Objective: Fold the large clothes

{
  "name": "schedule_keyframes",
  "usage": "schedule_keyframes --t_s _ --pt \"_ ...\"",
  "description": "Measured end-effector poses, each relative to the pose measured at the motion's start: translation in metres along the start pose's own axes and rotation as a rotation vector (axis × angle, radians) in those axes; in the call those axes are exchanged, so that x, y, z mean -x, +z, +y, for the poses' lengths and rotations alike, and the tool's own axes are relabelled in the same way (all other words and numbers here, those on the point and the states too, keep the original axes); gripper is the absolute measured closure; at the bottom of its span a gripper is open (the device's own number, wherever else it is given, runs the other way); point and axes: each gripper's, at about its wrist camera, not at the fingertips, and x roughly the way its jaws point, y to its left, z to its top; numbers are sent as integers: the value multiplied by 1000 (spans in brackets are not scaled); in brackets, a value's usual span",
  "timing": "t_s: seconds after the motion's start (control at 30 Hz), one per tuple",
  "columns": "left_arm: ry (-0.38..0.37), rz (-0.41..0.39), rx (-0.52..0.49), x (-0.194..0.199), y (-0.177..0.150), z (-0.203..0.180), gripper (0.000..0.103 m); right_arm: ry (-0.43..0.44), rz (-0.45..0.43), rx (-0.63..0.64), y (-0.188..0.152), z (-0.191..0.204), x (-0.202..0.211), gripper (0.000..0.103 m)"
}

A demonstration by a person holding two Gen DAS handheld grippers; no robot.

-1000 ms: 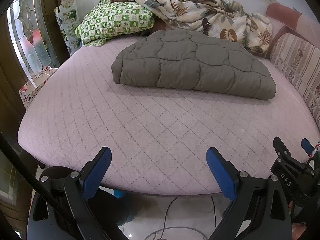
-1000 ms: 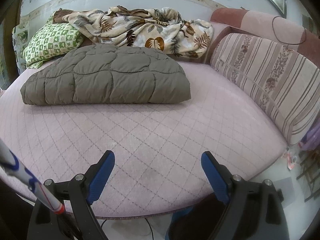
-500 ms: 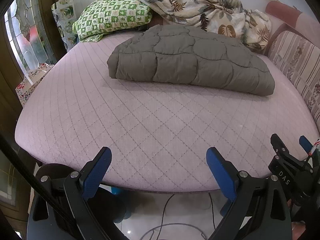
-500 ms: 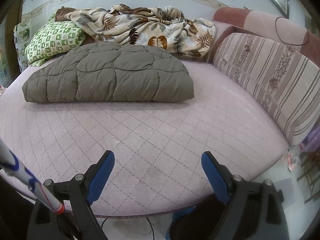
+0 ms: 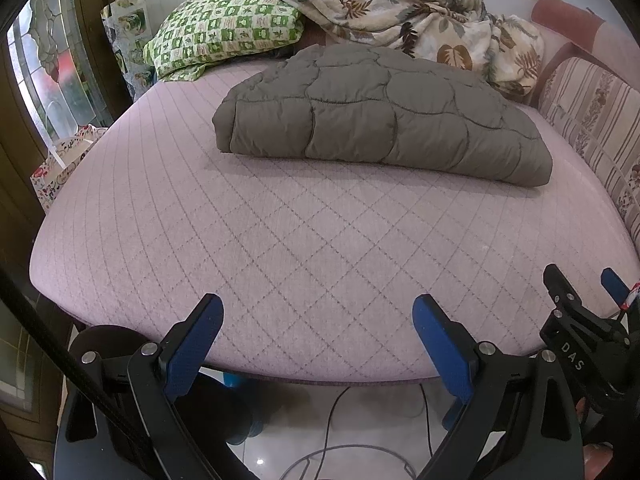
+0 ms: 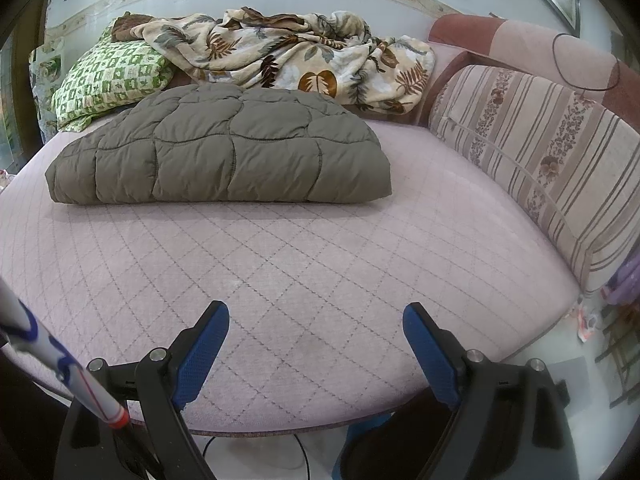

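A grey-brown quilted garment [image 5: 380,120] [image 6: 224,152] lies folded into a thick bundle on the far half of the pink quilted bed [image 5: 280,248] [image 6: 304,256]. My left gripper [image 5: 318,312] hovers open over the bed's near edge, nothing between its blue pads. My right gripper [image 6: 316,320] is likewise open and empty at the near edge, well short of the bundle. In the left wrist view the right gripper [image 5: 580,292] shows at the lower right, side on.
A green checked pillow [image 5: 224,36] and a crumpled leaf-print blanket [image 6: 296,56] lie at the bed's far end. A striped bolster [image 6: 540,160] lines the right side. Cables [image 5: 328,432] run on the tiled floor below the edge. A glass door [image 5: 44,60] stands left.
The left wrist view has tipped slightly, so the bed's far end sits a little higher in frame than a second ago. Both grippers stay open and in place.
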Motion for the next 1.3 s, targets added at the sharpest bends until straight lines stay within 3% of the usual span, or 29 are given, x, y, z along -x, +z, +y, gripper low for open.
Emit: schedule_keyframes --t_s 1.3 --pt "45 55 58 -25 5 21 8 82 -40 88 10 30 5 10"
